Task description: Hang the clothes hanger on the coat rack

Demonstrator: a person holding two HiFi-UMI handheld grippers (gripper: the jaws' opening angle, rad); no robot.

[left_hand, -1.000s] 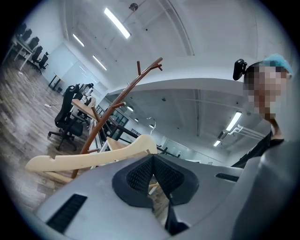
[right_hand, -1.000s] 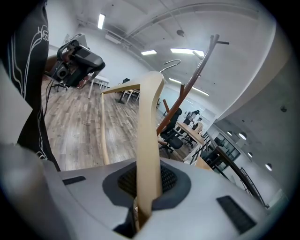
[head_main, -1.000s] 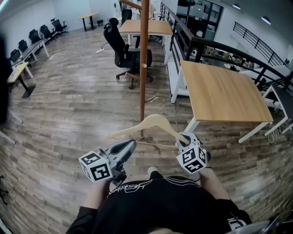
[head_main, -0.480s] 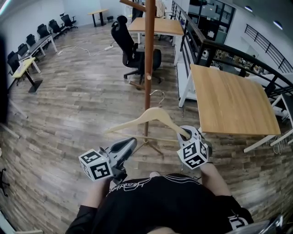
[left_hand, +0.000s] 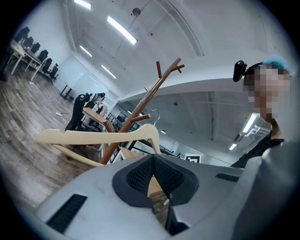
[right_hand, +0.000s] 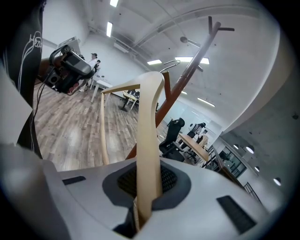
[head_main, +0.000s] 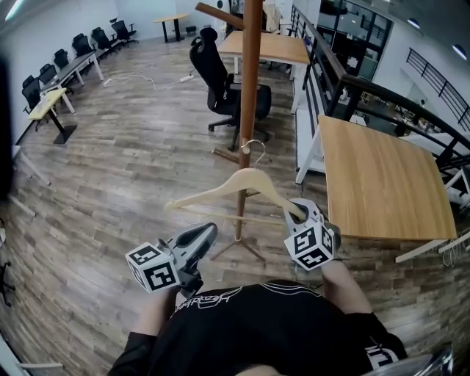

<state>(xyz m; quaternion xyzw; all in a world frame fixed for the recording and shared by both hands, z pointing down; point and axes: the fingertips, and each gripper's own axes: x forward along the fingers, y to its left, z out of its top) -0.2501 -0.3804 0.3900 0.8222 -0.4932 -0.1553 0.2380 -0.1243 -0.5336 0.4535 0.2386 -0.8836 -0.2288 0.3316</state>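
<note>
**Now nearer the rack, hanger gripped and not yet hung**

Leftmost, carries the left gripper idle: jaws pressed together with nothing between them, pointing roughly level.

Next, holds the pale wooden clothes hanger out in front, in the air between the two grippers, one shoulder reaching left and the other running down to the right.

Has walked in on the tall reddish-brown wooden coat rack since a moment earlier. Shows its splayed feet just ahead of the body now, where they stood farther off before. Puts the hanger's wire hook across the pole in the head view, having sat to the pole's right earlier. Cannot tell from that overlap how close hook and pole really are.

Rightmost, keeps the right gripper clamped on the end of the hanger's right shoulder, pads pinching the wood on both sides.

Reads as an approach nearly finished. Leaves, most likely, the lift toward the angled pegs high on the pole, and the hooking itself.
</note>
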